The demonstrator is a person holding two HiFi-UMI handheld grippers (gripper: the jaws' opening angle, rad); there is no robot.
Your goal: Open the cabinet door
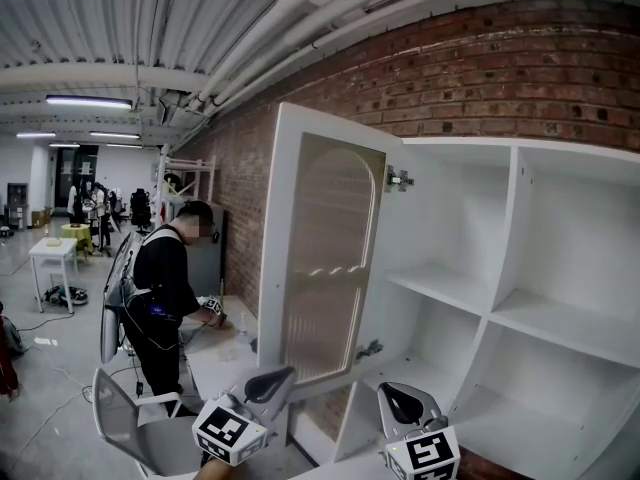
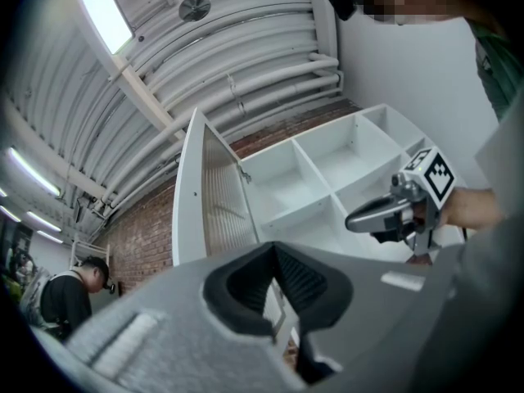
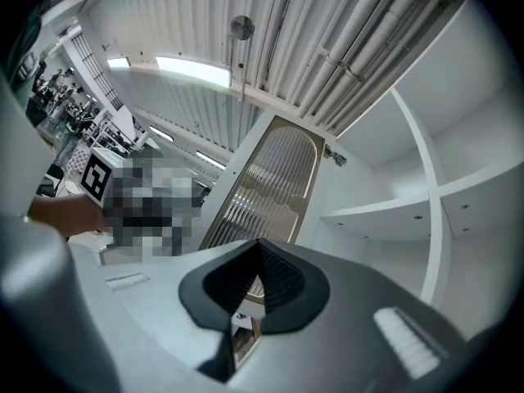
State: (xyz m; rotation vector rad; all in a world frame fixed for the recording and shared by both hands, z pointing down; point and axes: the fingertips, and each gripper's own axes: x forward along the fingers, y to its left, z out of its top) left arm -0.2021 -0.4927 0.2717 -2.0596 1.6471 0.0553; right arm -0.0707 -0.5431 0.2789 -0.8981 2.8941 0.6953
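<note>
In the head view the cabinet door [image 1: 325, 258] stands swung open just above and beyond the left gripper [image 1: 285, 376] and right gripper [image 1: 392, 393]; the left gripper view shows its jaws pressed together on nothing, the door ahead and up-left of them; the right gripper view shows its jaws likewise together and empty, the door straight ahead.

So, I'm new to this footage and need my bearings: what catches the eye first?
The tall white cabinet door, swung wide open at centre, shows a ribbed arched panel; the cabinet's white shelves lie bare to its right. A red brick wall runs above, and at left a person in black stands bent forward.
</note>
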